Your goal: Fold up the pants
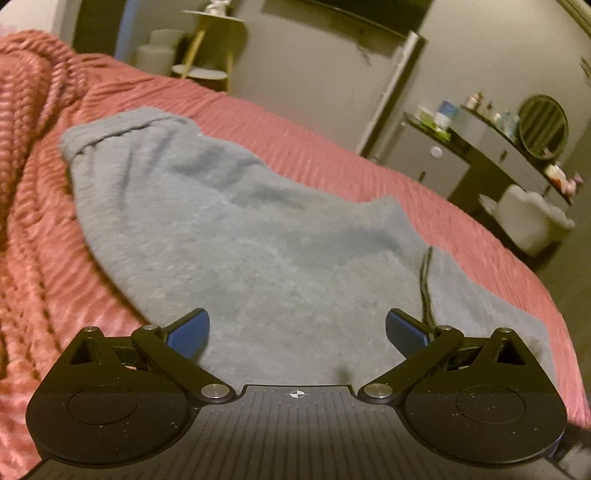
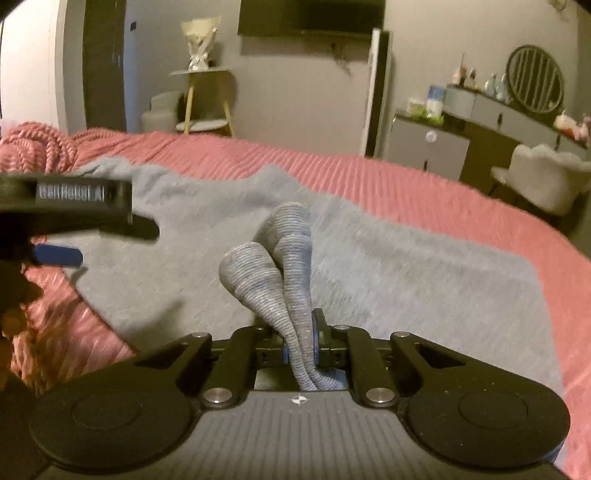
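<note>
Grey-blue sweatpants (image 1: 236,221) lie spread on a pink ribbed bedspread (image 1: 332,147), waistband at the far left. My left gripper (image 1: 297,328) is open, hovering just over the near part of the pants, empty. My right gripper (image 2: 300,343) is shut on the ribbed cuffs (image 2: 280,258) of the pants, which stand up bunched between its pads above the flat pants (image 2: 406,277). The left gripper (image 2: 74,221) shows from the side at the left of the right wrist view, over the pants' left edge.
The bed (image 2: 369,177) runs to an edge at the right. Beyond it stand a grey dresser (image 2: 461,129) with a round mirror, a white chair (image 2: 546,177), a small side table (image 2: 207,99) and a wall TV (image 2: 310,16).
</note>
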The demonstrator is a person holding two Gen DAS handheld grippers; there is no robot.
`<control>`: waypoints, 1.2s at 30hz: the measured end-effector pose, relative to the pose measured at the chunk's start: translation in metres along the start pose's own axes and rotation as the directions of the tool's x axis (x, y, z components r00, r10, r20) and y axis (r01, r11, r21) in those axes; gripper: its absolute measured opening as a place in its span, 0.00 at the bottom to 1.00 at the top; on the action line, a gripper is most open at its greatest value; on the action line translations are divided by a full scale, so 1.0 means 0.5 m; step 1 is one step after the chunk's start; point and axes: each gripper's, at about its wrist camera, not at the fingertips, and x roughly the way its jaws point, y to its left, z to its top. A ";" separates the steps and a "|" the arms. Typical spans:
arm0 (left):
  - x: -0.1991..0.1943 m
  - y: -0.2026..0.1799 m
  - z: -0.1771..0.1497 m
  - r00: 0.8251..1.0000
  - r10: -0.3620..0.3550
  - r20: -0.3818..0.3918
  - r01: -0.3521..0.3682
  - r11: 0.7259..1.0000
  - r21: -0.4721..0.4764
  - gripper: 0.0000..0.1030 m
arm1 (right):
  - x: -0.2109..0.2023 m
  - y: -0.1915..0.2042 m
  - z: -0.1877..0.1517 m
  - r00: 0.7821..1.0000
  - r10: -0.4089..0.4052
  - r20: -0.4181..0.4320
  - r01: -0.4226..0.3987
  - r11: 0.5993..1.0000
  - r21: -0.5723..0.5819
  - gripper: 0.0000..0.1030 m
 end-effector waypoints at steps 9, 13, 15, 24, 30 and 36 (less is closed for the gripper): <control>0.002 -0.028 -0.013 0.982 -0.141 -0.123 0.143 0.990 0.011 1.00 | -0.130 -0.090 -0.053 0.986 0.145 0.084 -0.166 0.922 0.350 0.81; 0.020 -0.065 -0.029 0.924 -0.285 -0.257 0.294 0.956 -0.002 1.00 | -0.189 -0.200 -0.129 0.968 0.178 0.179 -0.252 0.651 0.716 0.90; 0.037 -0.084 -0.040 0.893 -0.306 -0.329 0.328 0.944 0.012 1.00 | -0.200 -0.237 -0.164 0.973 0.156 0.172 -0.229 0.534 0.814 0.90; 0.102 -0.117 -0.049 0.829 -0.359 -0.428 0.366 0.928 -0.069 1.00 | -0.262 -0.277 -0.228 0.965 0.117 0.235 -0.261 0.311 0.914 0.93; 0.101 -0.110 -0.052 0.827 -0.377 -0.417 0.378 0.922 -0.084 1.00 | -0.222 -0.301 -0.247 0.955 0.098 0.280 -0.292 0.155 0.944 0.93; 0.090 -0.069 -0.051 0.804 -0.450 -0.389 0.417 0.893 -0.169 1.00 | -0.161 -0.327 -0.255 0.970 0.059 0.237 -0.244 0.174 0.954 0.93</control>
